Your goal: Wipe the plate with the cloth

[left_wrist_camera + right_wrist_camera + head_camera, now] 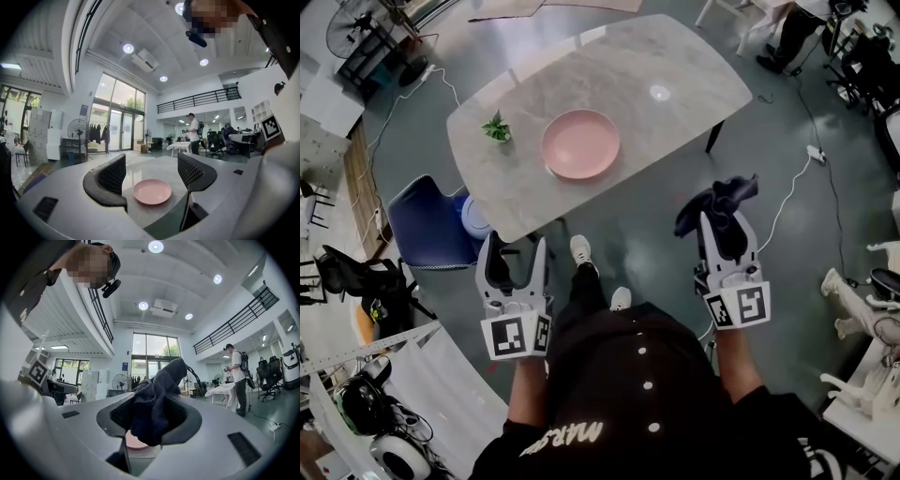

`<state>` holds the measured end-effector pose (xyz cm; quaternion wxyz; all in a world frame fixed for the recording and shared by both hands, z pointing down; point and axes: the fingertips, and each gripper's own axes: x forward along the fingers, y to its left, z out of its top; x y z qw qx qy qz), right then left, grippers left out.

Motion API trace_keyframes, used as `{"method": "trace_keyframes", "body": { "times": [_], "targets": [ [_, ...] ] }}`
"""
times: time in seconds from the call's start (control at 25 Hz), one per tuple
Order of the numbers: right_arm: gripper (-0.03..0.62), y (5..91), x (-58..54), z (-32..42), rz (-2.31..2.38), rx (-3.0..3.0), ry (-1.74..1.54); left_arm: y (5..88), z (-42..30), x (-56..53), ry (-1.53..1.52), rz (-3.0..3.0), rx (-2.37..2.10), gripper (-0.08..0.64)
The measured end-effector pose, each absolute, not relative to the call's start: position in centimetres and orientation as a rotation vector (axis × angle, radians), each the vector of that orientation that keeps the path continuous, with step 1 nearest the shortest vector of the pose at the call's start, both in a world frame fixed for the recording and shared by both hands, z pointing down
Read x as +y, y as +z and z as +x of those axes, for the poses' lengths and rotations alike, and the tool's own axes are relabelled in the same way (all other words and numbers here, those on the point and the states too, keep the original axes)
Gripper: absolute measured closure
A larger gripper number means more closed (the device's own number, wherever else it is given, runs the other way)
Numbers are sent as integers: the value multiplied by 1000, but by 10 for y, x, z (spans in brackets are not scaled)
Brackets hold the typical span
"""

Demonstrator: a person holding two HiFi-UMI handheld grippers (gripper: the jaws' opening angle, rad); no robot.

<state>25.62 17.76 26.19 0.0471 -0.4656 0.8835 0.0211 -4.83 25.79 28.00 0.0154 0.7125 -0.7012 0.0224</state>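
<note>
Right claw pinching the dark cloth and left claw spread empty, both short of the counter bearing the pink plate: best lower the cloth flat onto the plate's centre, wiping outward.

Left gripper: light grey body with two tapering grey fingers. The inner pads are black and cross-hatched, with a smooth, rounded black rim. The left marker cube is white with black square patterns on its visible faces.

Right gripper: same grey build, and the right marker cube has the same kind of print.

Person: black top with black sleeves, a line of small white dots and white lettering. Dark trousers, white shoes.
</note>
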Motion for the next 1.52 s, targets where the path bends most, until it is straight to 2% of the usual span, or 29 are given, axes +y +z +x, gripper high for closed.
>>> {"method": "trace_keyframes", "body": {
  "times": [0.4,1.52],
  "targets": [
    [453,249,139,245,-1458,2672,114,274,-65,207,40,2252,-2158,219],
    [453,237,1,147,-1547,2654,149,277,-161,47,43,2304,-2030,219]
  ]
}}
